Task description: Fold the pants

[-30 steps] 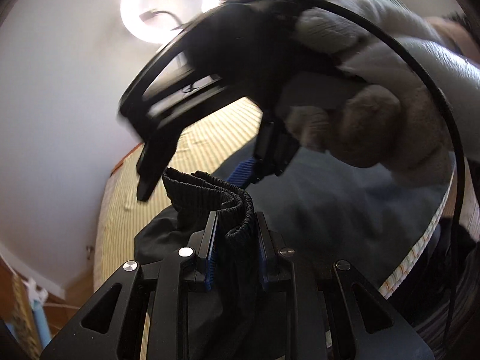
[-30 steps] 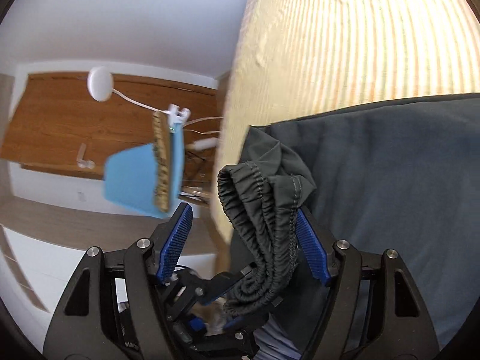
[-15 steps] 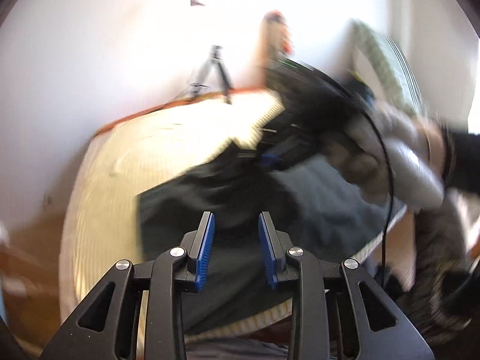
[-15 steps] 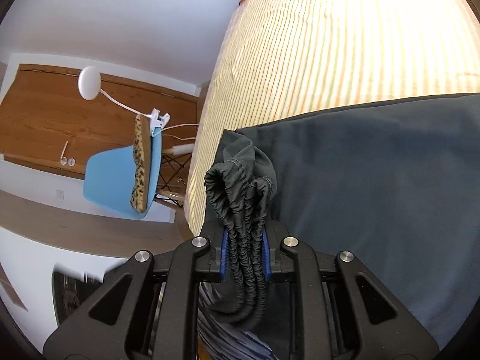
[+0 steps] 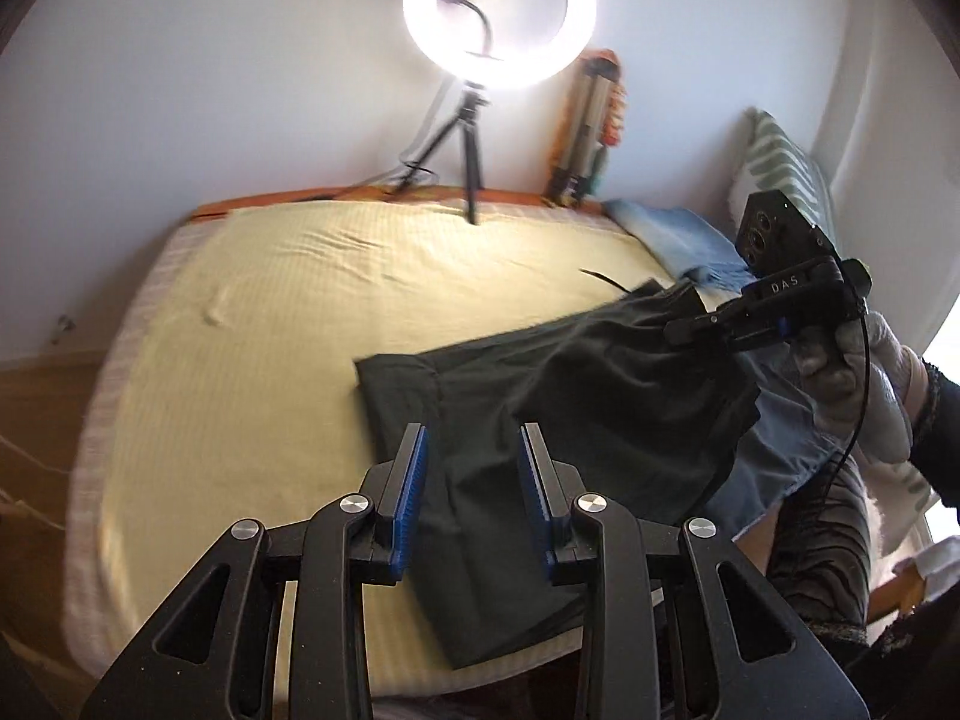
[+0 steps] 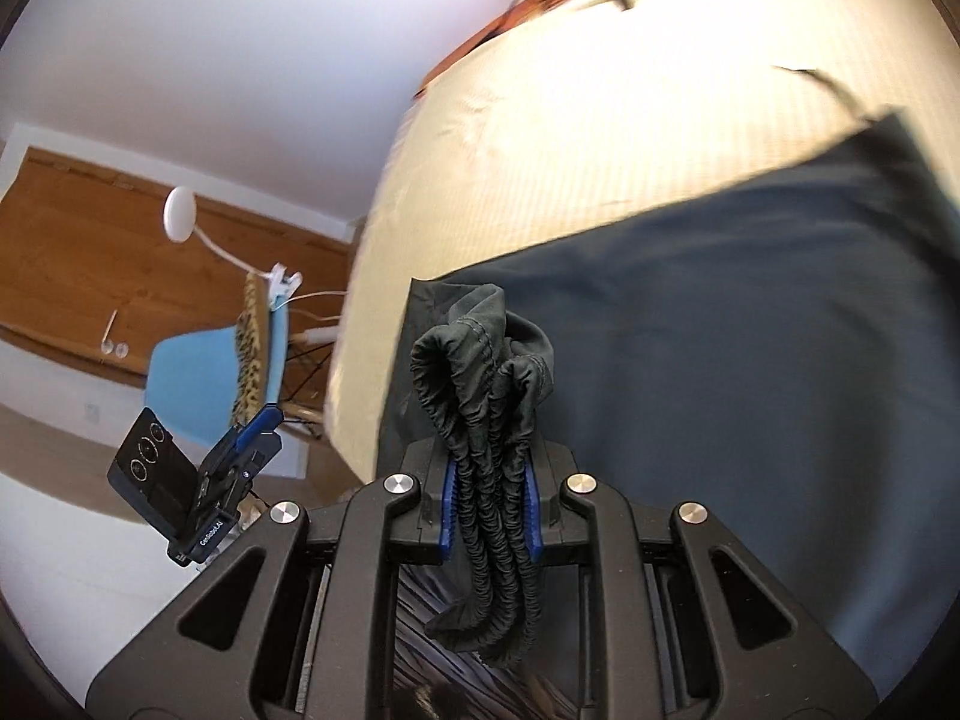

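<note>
Dark grey pants [image 5: 576, 396] lie on the yellow striped bed [image 5: 252, 348], part of them lifted at the right. My left gripper [image 5: 471, 450] is open and empty, held above the pants' near part. My right gripper [image 6: 487, 480] is shut on the bunched elastic waistband [image 6: 480, 420] of the pants. In the left wrist view the right gripper [image 5: 708, 330] holds the fabric up at the right side of the bed. The rest of the pants [image 6: 750, 348] spread flat over the bed in the right wrist view. The left gripper [image 6: 258, 426] shows small at the lower left there.
A ring light on a tripod [image 5: 498, 6] stands at the bed's far edge. Blue cloth [image 5: 678, 234] and a striped pillow [image 5: 780, 162] lie at the far right. A blue chair [image 6: 222, 372] and a clip lamp [image 6: 180, 210] stand beside the bed.
My left gripper let go of the waistband, opened and pulled back from it. My right gripper closed on the bunched waistband and carried it to the right.
</note>
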`<state>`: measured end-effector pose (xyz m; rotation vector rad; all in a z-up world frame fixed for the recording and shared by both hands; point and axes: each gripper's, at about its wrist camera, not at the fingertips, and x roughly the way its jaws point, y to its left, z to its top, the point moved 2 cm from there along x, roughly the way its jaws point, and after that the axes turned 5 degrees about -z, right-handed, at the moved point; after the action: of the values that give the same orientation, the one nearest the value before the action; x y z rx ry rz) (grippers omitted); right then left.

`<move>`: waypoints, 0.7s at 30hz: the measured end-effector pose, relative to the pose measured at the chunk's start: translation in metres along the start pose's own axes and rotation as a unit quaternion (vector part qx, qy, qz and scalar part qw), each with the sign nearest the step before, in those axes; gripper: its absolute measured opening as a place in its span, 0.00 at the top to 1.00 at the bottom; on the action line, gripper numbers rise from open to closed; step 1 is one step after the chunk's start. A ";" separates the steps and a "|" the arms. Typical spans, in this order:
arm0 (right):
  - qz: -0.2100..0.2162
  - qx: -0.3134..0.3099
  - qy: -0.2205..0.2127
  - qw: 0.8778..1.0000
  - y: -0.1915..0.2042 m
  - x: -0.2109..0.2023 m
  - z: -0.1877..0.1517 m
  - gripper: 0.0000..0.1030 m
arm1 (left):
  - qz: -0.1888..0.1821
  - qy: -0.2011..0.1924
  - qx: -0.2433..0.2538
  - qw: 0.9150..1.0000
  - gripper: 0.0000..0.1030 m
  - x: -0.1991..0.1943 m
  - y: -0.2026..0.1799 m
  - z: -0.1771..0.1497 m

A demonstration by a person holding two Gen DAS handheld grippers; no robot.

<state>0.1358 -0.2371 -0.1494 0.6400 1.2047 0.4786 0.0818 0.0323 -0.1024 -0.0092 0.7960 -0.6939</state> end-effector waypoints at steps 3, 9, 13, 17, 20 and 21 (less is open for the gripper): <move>-0.019 0.017 -0.006 1.000 -0.024 -0.025 -0.006 0.82 | -0.031 0.020 0.007 0.999 0.72 0.021 -0.022 0.005; -0.051 0.054 -0.031 0.997 -0.072 -0.077 -0.017 0.82 | -0.072 0.052 0.038 0.995 0.72 0.056 -0.072 0.006; -0.074 0.071 -0.046 0.994 -0.102 -0.111 -0.023 0.82 | -0.090 0.067 0.046 0.993 0.72 0.076 -0.090 0.005; -0.094 0.086 -0.052 0.990 -0.128 -0.141 -0.029 0.82 | -0.105 0.081 0.049 0.990 0.72 0.093 -0.103 0.004; -0.116 0.099 -0.056 0.987 -0.155 -0.165 -0.034 0.82 | -0.114 0.092 0.053 0.988 0.72 0.102 -0.112 0.001; -0.125 0.104 -0.058 0.985 -0.163 -0.174 -0.036 0.82 | -0.116 0.094 0.055 0.987 0.72 0.104 -0.115 0.001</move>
<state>0.0506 -0.4626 -0.1471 0.6738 1.2130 0.1020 0.0686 -0.1174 -0.1396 0.0662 0.9451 -0.9691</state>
